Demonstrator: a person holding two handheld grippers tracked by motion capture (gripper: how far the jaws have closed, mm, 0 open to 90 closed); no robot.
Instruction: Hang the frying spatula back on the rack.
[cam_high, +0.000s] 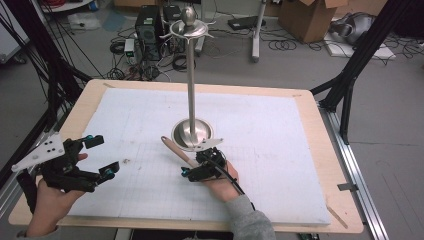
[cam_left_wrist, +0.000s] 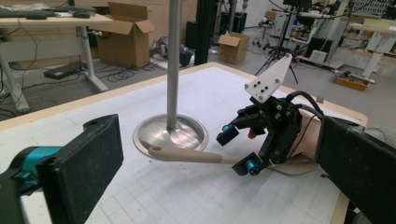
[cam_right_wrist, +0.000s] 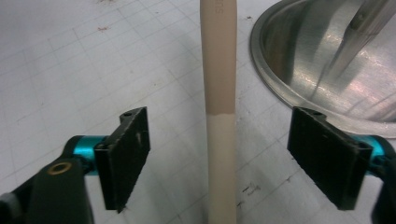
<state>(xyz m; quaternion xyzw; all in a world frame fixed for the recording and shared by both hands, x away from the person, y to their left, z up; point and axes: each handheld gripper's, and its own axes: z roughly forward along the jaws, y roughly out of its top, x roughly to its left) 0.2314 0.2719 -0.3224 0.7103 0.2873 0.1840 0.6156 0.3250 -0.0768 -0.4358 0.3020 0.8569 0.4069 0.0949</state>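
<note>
My right gripper (cam_right_wrist: 219, 154), jaws spread, straddles the beige long-handled utensil (cam_right_wrist: 219, 93) lying beside the steel stand's round base (cam_right_wrist: 299, 70); grasp pending. My left gripper (cam_high: 102, 157) waits open.

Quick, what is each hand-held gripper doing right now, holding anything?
Left hand-held gripper: open, holding nothing.
Right hand-held gripper: open, jaws either side of the beige utensil handle, not gripping it.

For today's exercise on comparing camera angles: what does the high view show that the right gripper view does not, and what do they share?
High view alone: the left gripper, open and apart from the utensil, and the stand's tall pole with hooks on top. Right gripper view alone: the right gripper seen close, its jaws open on either side of the handle, and a colour change along that handle. Both: the beige utensil handle lying on the white mat beside the stand's steel base.
</note>
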